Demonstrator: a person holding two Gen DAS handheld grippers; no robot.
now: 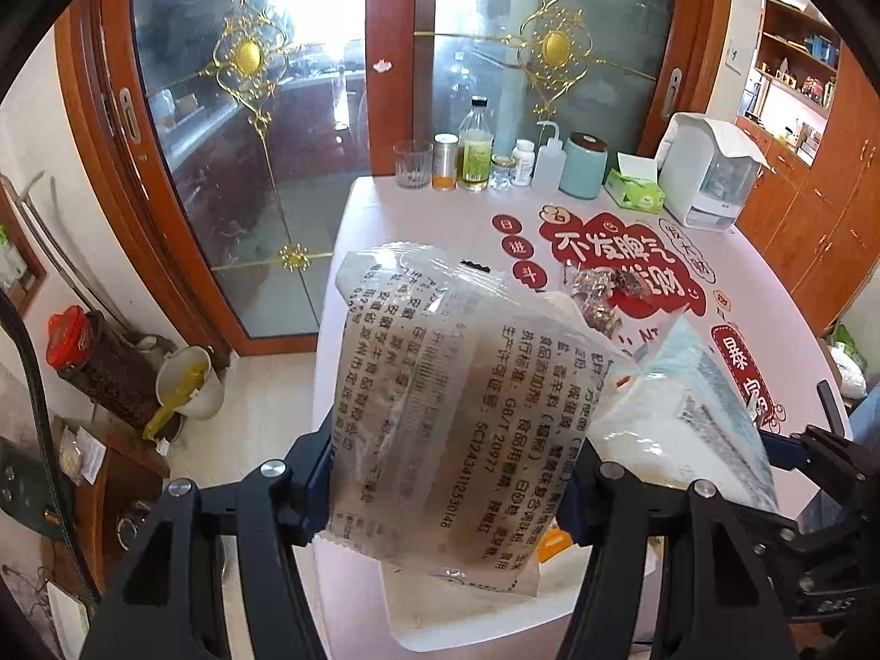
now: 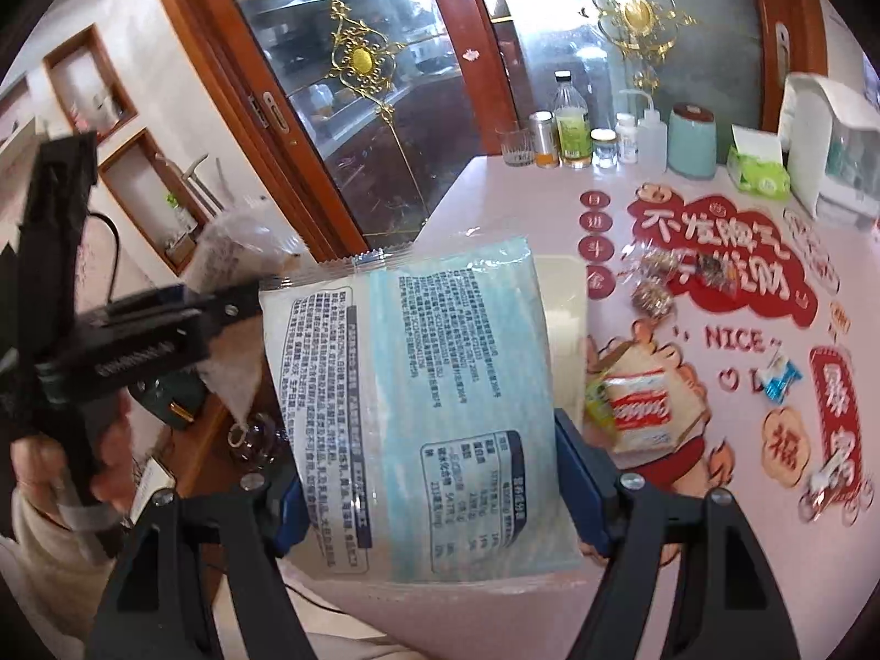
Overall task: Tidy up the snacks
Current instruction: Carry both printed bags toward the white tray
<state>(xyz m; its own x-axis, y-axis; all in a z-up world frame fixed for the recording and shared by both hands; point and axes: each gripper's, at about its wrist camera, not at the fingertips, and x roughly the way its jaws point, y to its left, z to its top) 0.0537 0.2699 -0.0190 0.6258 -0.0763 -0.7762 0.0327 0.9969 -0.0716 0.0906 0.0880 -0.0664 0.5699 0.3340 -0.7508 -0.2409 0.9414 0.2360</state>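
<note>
Snack packs (image 1: 440,412) (image 2: 423,401) sit clamped (half-open) in both tongs (image 1: 451,473) (image 2: 429,473).

Glass (image 1: 412,165) – bottles (image 1: 476,146) – tissue box (image 1: 634,191).

A blue packet (image 2: 423,385) is clamped between the right tongs (image 2: 434,473) at frame centre. At left, a clear packet (image 2: 236,253) is held by the left tongs (image 2: 220,308). Small snacks (image 2: 638,401) and bottles (image 2: 572,126) are seen on the pink desk (image 2: 715,550).

Clear snack packet (image 1: 434,418), blue packet (image 2: 423,379) aloft
</note>
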